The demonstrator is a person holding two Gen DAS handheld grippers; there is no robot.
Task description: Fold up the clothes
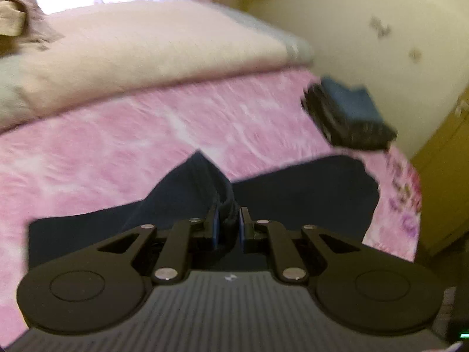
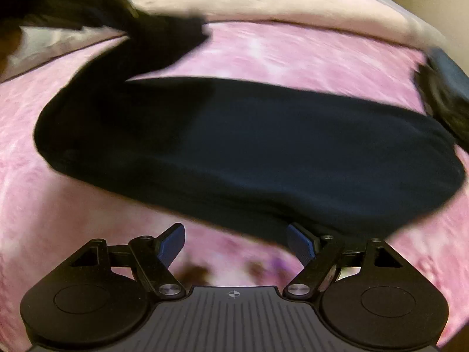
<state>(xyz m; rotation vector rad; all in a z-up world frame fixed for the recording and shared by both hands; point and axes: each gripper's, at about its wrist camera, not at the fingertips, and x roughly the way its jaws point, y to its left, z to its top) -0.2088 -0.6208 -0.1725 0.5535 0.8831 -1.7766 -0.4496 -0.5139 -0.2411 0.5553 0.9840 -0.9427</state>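
- while both views smear with motion blur, your left gripper has its blue-padded fingers pinched together on a raised fold of the dark navy fabric garment.
- that garment lies across the mottled pink bedspread; in the left view one peak of cloth rises from the clamp, the rest spreading flat to either side.
- your right gripper stands with its fingers well apart, blue pads showing, nothing between them but pink bedspread.
- right-hand pad sits at the near edge of the navy garment; cannot tell whether it touches the cloth.
- in the right view the garment stretches as a long dark band across the bed, one end lifted up toward the top left corner.
- small stack of folded dark clothes, a blue piece on top, sits at the bed's far right corner, near the cream wall.
- pale cream quilt lies across the far end of the bed, beyond the pink cover.
- loose beige cloth is bunched at the top left of the left view.
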